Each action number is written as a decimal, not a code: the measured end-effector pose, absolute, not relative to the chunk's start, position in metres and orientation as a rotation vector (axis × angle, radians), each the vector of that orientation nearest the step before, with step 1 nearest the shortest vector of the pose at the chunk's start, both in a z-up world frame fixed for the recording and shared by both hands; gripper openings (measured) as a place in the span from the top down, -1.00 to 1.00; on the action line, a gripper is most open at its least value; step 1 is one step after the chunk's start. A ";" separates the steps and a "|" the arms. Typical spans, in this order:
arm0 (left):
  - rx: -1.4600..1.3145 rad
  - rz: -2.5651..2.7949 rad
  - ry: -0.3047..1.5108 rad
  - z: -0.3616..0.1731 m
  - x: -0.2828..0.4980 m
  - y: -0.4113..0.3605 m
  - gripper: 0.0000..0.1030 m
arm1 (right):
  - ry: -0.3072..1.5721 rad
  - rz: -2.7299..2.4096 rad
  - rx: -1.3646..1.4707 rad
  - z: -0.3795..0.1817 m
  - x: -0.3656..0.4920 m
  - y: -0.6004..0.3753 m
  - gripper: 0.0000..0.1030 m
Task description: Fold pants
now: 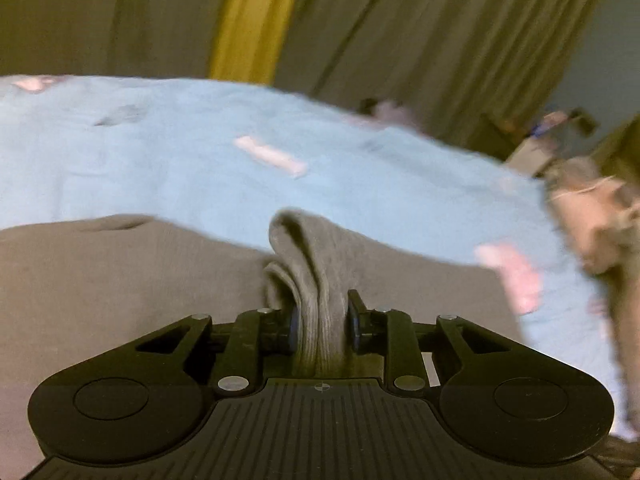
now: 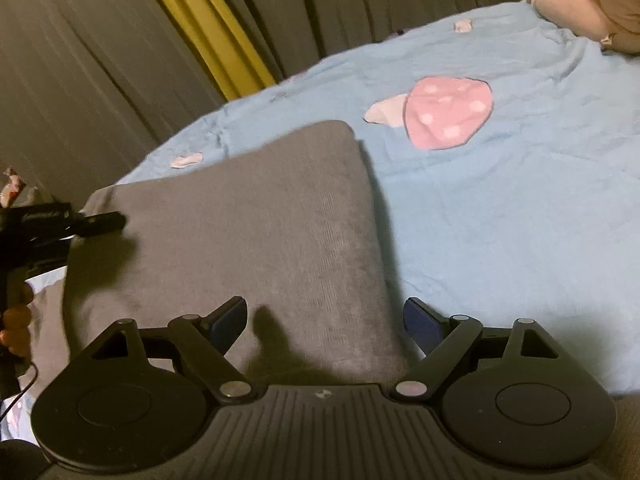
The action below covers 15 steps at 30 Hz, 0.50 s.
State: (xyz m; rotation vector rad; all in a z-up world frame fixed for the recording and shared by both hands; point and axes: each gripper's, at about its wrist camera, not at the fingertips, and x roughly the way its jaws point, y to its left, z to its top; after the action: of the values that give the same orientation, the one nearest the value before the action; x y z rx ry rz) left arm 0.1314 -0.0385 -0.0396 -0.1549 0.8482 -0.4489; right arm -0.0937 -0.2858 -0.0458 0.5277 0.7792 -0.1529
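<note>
Grey pants (image 2: 256,220) lie folded on a light blue bedsheet (image 2: 500,208). My left gripper (image 1: 322,316) is shut on a bunched fold of the pants (image 1: 316,272) between its blue pads. In the right wrist view the left gripper (image 2: 100,220) shows at the pants' left edge. My right gripper (image 2: 324,316) is open and empty, hovering over the near end of the pants, its jaws wide apart.
The sheet carries pink mushroom prints (image 2: 448,112). Grey and yellow curtains (image 2: 192,28) hang behind the bed. A beige bundle (image 2: 580,4) sits at the far right corner of the bed. The left wrist view is motion-blurred.
</note>
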 end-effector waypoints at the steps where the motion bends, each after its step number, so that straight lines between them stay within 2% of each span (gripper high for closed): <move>1: -0.126 -0.388 0.901 -0.051 0.138 -0.037 0.38 | 0.806 -0.164 0.526 -0.049 -0.091 -0.286 -0.68; 2: -0.112 -0.344 0.958 -0.061 0.143 -0.035 0.11 | 0.835 -0.173 0.523 -0.052 -0.088 -0.286 -0.68; 4: -0.144 -0.336 0.976 -0.069 0.136 -0.027 0.04 | 0.845 -0.177 0.505 -0.052 -0.086 -0.283 -0.68; 6: -0.117 -0.339 0.946 -0.061 0.122 -0.028 -0.22 | 0.832 -0.178 0.492 -0.050 -0.088 -0.281 -0.68; 8: -0.049 -0.331 0.908 -0.051 0.104 -0.034 -0.32 | 0.784 -0.171 0.490 -0.044 -0.094 -0.280 -0.68; 9: -0.010 -0.328 0.890 -0.047 0.096 -0.036 -0.47 | 0.752 -0.167 0.487 -0.040 -0.097 -0.280 -0.68; 11: 0.027 -0.320 0.876 -0.042 0.078 -0.034 -0.56 | 0.673 -0.161 0.455 -0.031 -0.105 -0.275 -0.63; 12: 0.030 -0.321 0.873 -0.040 0.069 -0.031 -0.57 | 0.638 -0.157 0.434 -0.028 -0.107 -0.274 -0.54; 14: 0.039 -0.306 0.889 -0.040 0.056 -0.031 -0.60 | 0.577 -0.145 0.392 -0.020 -0.113 -0.268 0.23; 15: 0.038 -0.300 0.892 -0.041 0.051 -0.032 -0.60 | 0.570 -0.143 0.371 -0.018 -0.113 -0.266 0.31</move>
State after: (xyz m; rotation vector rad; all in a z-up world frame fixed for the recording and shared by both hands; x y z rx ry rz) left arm 0.0514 -0.0324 -0.0406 0.0377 0.8923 -0.2997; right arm -0.1133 -0.2658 -0.0177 0.3715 0.5705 -0.1432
